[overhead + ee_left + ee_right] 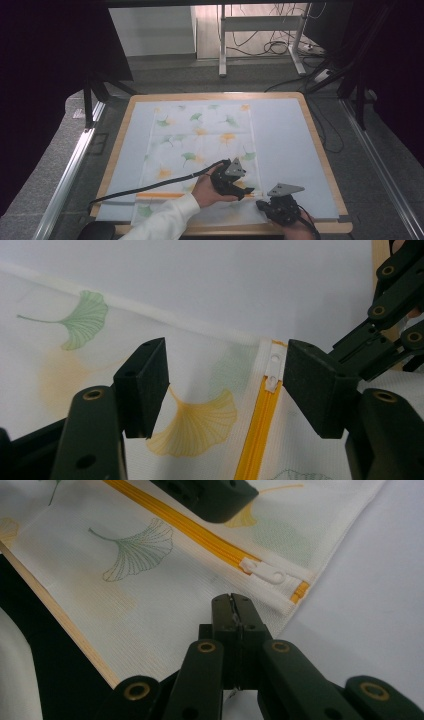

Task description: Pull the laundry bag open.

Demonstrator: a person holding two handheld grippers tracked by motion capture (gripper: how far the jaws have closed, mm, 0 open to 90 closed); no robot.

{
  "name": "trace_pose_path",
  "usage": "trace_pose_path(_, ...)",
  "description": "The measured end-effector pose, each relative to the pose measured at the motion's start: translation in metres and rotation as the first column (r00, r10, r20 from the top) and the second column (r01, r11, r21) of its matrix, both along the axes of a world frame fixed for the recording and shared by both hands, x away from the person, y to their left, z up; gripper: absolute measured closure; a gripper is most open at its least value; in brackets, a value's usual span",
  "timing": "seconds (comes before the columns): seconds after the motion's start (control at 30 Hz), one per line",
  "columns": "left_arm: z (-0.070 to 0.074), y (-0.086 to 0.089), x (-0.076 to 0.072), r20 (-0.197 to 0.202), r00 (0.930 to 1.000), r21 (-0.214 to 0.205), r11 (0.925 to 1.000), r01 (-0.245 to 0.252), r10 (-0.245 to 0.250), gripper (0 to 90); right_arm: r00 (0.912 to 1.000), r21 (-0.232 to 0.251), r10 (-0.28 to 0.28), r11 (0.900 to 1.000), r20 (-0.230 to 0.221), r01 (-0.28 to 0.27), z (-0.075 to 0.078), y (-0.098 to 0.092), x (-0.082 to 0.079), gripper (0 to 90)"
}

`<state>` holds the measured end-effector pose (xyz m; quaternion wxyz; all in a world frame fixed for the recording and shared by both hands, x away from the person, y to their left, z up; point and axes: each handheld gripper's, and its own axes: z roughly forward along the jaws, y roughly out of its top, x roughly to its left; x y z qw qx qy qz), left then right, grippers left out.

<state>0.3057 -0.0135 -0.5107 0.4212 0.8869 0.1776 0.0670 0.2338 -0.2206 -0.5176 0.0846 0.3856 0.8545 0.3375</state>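
The left claw (225, 385) is spread over the bag (75, 370), beside the white zip tab (273, 371). At the bottom of the frame, the right claw (233, 602) pinches the bag's edge

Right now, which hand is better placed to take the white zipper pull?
Left. The left tool hangs open with the white zipper pull just inside its jaws. The right tool is shut on the pouch edge beside the pull, pinning it.

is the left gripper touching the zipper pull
Apart: in the left gripper view the left gripper stands open, the zipper pull between its pads untouched.
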Motion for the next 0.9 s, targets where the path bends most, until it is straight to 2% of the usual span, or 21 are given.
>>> trace_pose_path(0.07,-0.002,-0.001,0.001,-0.004,1.0000,0.006,0.9999,0.008,-0.008,35.2,1.0000,0.000,0.000,1.0000,-0.001,0.000,0.000,0.000,0.000,88.8)
trace_pose_path(0.1,-0.003,-0.002,0.001,-0.002,0.9999,0.023,0.9996,0.013,-0.013,35.2,1.0000,-0.001,0.000,1.0000,-0.002,0.000,0.000,0.000,0.000,88.8)
trace_pose_path(0.17,-0.003,-0.008,-0.003,0.024,0.9991,0.053,0.9980,0.035,-0.036,35.0,1.0000,-0.002,-0.001,1.0000,-0.002,0.001,0.000,0.000,0.000,88.8)
trace_pose_path(0.23,-0.003,-0.014,-0.005,0.020,0.9981,0.045,0.9973,0.058,-0.058,34.8,1.0000,0.000,-0.003,1.0000,-0.004,0.003,0.000,0.000,0.000,88.8)
trace_pose_path(0.37,-0.004,-0.023,-0.005,0.023,0.9979,0.055,0.9968,0.059,-0.060,35.9,1.0000,-0.001,0.000,1.0000,-0.005,0.000,0.000,0.000,0.000,88.8)
trace_pose_path(0.4,-0.003,-0.023,-0.004,0.024,0.9974,0.061,0.9959,0.066,-0.068,36.4,1.0000,-0.001,0.001,1.0000,-0.005,-0.001,0.000,0.000,0.000,88.8)
trace_pose_path(0.47,-0.006,-0.026,-0.004,0.002,0.9982,0.036,0.9975,0.060,-0.060,36.9,1.0000,-0.001,0.002,1.0000,-0.006,-0.002,0.000,0.000,0.000,88.7)
trace_pose_path(0.67,-0.013,-0.028,-0.001,-0.014,0.9980,0.059,0.9963,0.062,-0.061,39.3,0.9999,-0.005,0.005,1.0000,-0.010,-0.005,-0.001,0.001,0.000,88.8)
trace_pose_path(0.9,-0.018,-0.030,0.002,-0.029,0.9974,0.066,0.9956,0.067,-0.066,47.6,0.9999,-0.002,0.005,1.0000,-0.012,-0.005,-0.001,0.001,0.001,88.7)
